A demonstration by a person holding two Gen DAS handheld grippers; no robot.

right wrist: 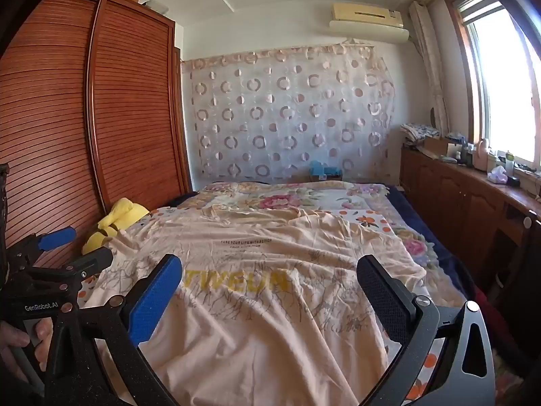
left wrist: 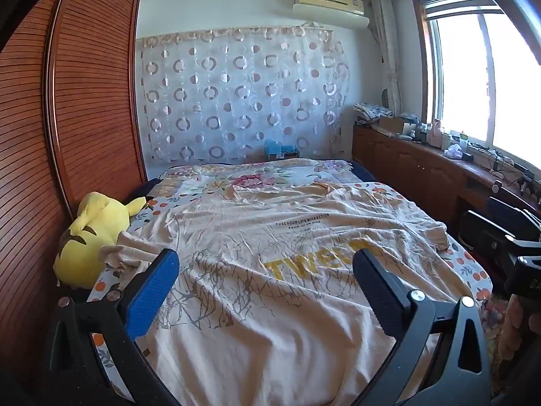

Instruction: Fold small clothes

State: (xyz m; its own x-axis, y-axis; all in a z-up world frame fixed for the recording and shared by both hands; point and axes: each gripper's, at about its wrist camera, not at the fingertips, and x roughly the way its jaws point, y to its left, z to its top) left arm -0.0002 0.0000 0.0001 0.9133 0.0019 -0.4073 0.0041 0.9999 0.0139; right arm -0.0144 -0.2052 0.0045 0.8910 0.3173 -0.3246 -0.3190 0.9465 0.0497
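A cream T-shirt [left wrist: 277, 270] with yellow lettering and a grey branch print lies spread flat and wrinkled on the bed, its collar toward the far end. The same T-shirt [right wrist: 270, 291] fills the middle of the right wrist view. My left gripper [left wrist: 267, 267] hovers above the shirt's near half, jaws wide open, nothing between them. My right gripper [right wrist: 270, 270] also stands wide open over the near half, empty. In the right wrist view the left gripper [right wrist: 67, 247] shows at the left edge, held by a hand [right wrist: 20, 341].
A yellow plush toy [left wrist: 94, 230] lies at the bed's left edge against the slatted wooden wardrobe [left wrist: 67, 118]. A floral bedsheet [left wrist: 263, 177] covers the far end. A wooden cabinet [left wrist: 422, 165] with clutter runs under the window on the right.
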